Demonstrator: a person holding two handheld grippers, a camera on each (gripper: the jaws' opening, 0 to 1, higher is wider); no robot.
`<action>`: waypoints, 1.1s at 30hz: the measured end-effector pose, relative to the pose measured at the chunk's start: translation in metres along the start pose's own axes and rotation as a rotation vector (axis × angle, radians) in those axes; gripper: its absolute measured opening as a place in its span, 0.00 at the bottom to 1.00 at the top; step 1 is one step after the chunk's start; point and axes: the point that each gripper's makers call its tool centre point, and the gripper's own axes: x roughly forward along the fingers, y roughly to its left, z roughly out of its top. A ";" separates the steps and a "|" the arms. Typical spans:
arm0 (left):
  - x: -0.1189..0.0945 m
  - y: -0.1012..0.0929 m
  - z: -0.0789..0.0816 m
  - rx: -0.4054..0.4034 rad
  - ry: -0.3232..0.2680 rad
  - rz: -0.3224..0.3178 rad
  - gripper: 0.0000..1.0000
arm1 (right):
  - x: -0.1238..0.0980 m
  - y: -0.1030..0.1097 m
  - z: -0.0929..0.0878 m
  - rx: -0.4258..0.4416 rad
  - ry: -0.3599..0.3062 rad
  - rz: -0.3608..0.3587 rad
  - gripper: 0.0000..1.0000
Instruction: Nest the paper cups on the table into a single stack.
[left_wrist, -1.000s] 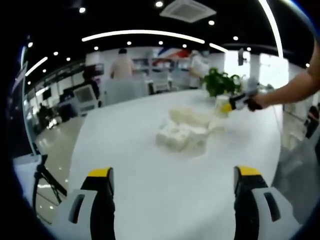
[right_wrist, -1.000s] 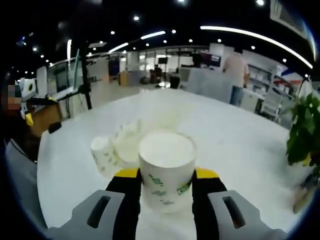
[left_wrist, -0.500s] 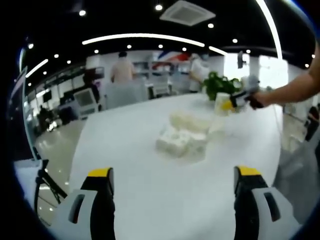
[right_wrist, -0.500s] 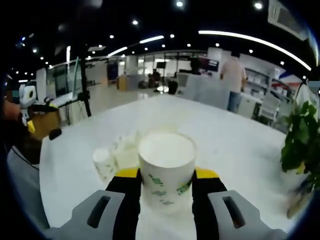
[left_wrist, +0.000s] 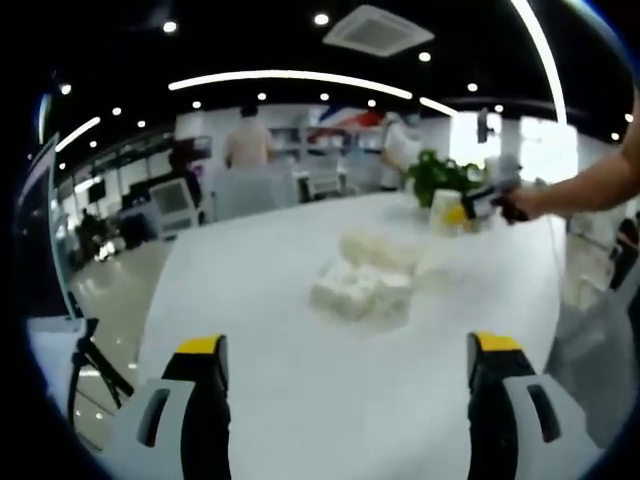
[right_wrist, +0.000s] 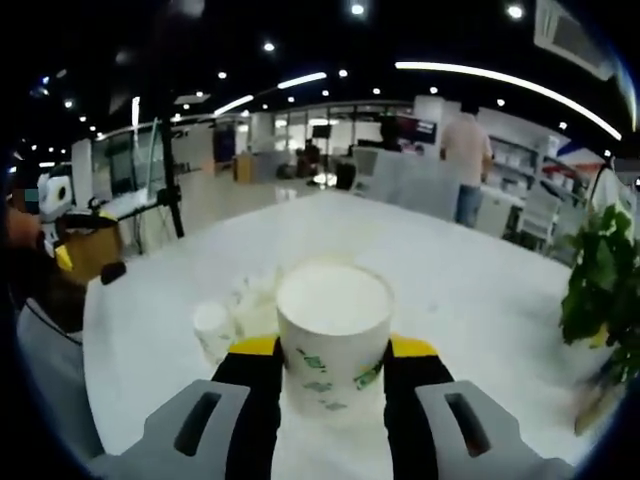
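Observation:
My right gripper is shut on a white paper cup with green print, held upright above the white table. More paper cups stand on the table below and to the left of it, blurred. In the left gripper view my left gripper stands open with nothing between its jaws, above the table. A cluster of white cups sits in the middle of the table ahead of it. Far right, the right gripper holds its cup aloft, with the person's arm behind it.
A green potted plant stands at the table's far side, seen also as the plant at the right. People stand among desks in the background. A tripod stands off the table's left edge.
The right gripper has lifted slightly with its cup; the cups on the table look a little farther below it. The left gripper has stayed open and nearly still.

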 end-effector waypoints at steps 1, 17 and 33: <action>0.000 0.000 0.001 0.000 -0.001 0.000 0.98 | 0.000 0.001 0.000 -0.002 0.001 0.002 0.37; 0.000 -0.011 0.017 0.012 -0.029 -0.023 0.98 | -0.011 0.035 0.016 -0.026 -0.016 0.050 0.37; 0.001 -0.028 0.027 0.014 -0.039 -0.051 0.97 | -0.021 0.079 0.017 -0.043 -0.014 0.114 0.36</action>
